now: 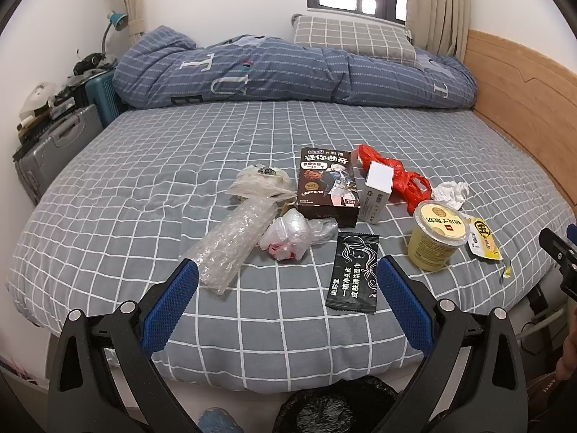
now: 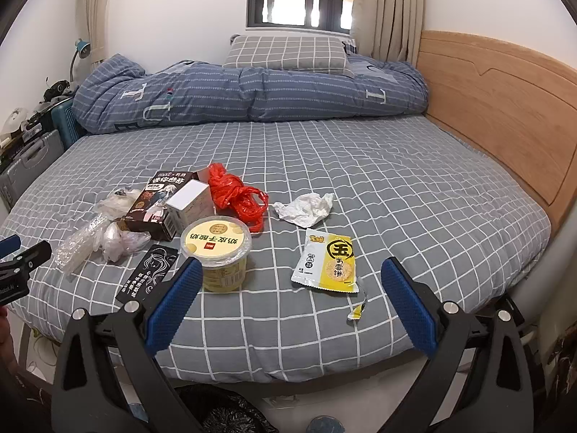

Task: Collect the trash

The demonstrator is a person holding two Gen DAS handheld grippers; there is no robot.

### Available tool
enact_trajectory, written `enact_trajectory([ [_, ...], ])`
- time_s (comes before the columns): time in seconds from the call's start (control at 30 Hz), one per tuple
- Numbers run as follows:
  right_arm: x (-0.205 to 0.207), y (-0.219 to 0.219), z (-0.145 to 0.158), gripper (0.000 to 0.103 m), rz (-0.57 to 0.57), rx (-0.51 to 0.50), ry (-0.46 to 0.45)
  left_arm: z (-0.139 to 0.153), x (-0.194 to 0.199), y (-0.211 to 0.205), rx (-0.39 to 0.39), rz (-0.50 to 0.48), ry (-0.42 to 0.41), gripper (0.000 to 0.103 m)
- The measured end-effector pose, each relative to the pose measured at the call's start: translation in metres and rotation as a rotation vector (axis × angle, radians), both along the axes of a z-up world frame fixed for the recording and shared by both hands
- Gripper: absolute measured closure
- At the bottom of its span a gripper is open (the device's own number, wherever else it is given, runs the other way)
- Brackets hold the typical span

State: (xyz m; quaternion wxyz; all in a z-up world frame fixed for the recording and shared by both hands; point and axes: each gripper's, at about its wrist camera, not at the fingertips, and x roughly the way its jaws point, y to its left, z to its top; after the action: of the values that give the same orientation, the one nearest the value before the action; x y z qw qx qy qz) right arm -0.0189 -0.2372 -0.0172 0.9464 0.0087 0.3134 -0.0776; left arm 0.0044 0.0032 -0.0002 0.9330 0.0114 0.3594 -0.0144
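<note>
Left wrist view has the left gripper [image 1: 287,278] with its jaws spread wide and holding nothing, hovering over the front edge of the bed [image 1: 144,166]. Trash sits in a loose pile toward that front edge: a black wipe packet [image 1: 354,274] right between the fingers, crumpled bubble wrap [image 1: 230,249] and a clear plastic bag [image 1: 288,238] to its left, then a brown cookie box [image 1: 328,184] with a small white box [image 1: 377,189] leaning on it. The yellow yogurt tub [image 1: 436,238] stands upright with its lid on, so contents can't be seen. A black-lined bin [image 1: 335,407] shows below the mattress edge.

Right wrist view has the right gripper [image 2: 291,281] equally wide open and empty, and it shows the yellow snack wrapper [image 2: 330,263] whole, plus the crumpled tissue [image 2: 306,209] and red plastic bag [image 2: 238,195] in clear sight, which the left view only half catches.
</note>
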Motion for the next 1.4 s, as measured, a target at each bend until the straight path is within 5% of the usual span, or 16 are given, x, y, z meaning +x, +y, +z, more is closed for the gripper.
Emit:
enact_trajectory([
  [0.73, 0.018, 0.019, -0.007, 0.008, 0.053, -0.006, 0.005, -0.012, 0.014, 0.018, 0.017, 0.035, 0.025, 0.006],
  [1.4, 0.107, 0.061, -0.078, 0.008, 0.132, -0.016, 0.121, -0.091, 0.085, 0.076, 0.015, 0.106, 0.167, 0.007],
])
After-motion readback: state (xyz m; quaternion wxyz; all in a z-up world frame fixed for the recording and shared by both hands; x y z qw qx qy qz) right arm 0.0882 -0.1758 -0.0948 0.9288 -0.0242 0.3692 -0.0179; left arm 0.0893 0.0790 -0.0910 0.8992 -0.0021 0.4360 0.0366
